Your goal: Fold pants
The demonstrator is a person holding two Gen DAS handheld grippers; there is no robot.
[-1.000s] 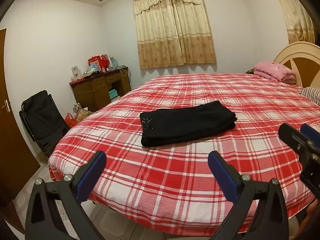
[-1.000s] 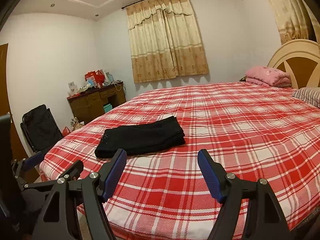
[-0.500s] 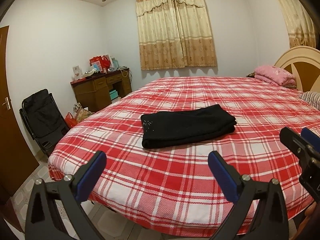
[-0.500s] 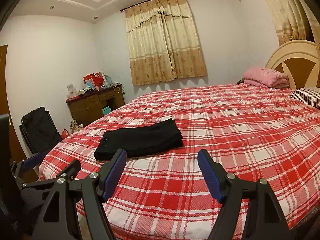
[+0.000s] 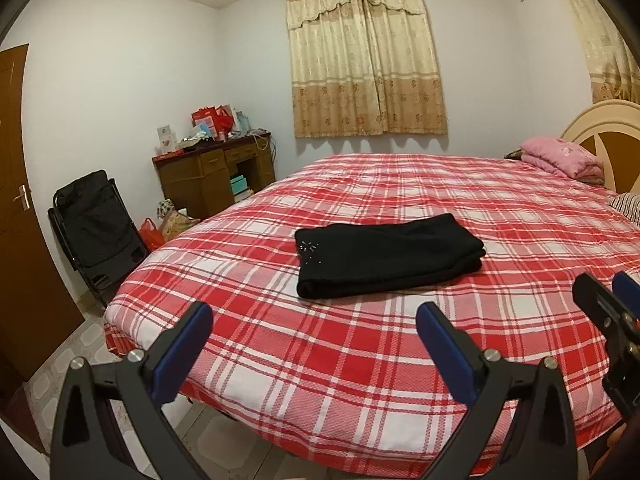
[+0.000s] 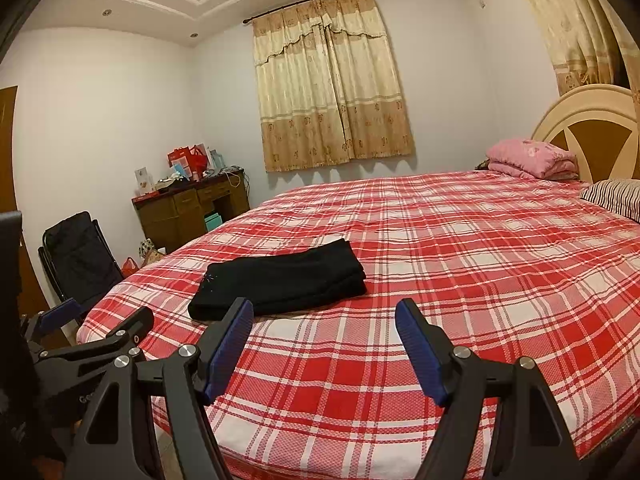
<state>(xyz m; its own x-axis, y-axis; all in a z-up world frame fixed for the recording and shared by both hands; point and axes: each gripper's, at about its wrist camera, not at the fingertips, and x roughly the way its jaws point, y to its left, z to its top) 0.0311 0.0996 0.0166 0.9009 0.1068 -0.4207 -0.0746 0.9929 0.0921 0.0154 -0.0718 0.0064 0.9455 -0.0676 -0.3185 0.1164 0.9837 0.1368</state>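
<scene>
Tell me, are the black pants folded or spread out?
Folded: the pants lie as a compact stack of layers on the bed.

Folded pants on the bed, both grippers held back at its near edge

The pants (image 5: pixel 384 256) lie on the bed (image 5: pixel 360 360), toward its left side. Behind, a curtain (image 5: pixel 364 60); left, a counter (image 5: pixel 212 176) and a folding chair (image 5: pixel 96 224); far right, a folded blanket (image 5: pixel 560 156) before the headboard (image 6: pixel 588 128).
</scene>
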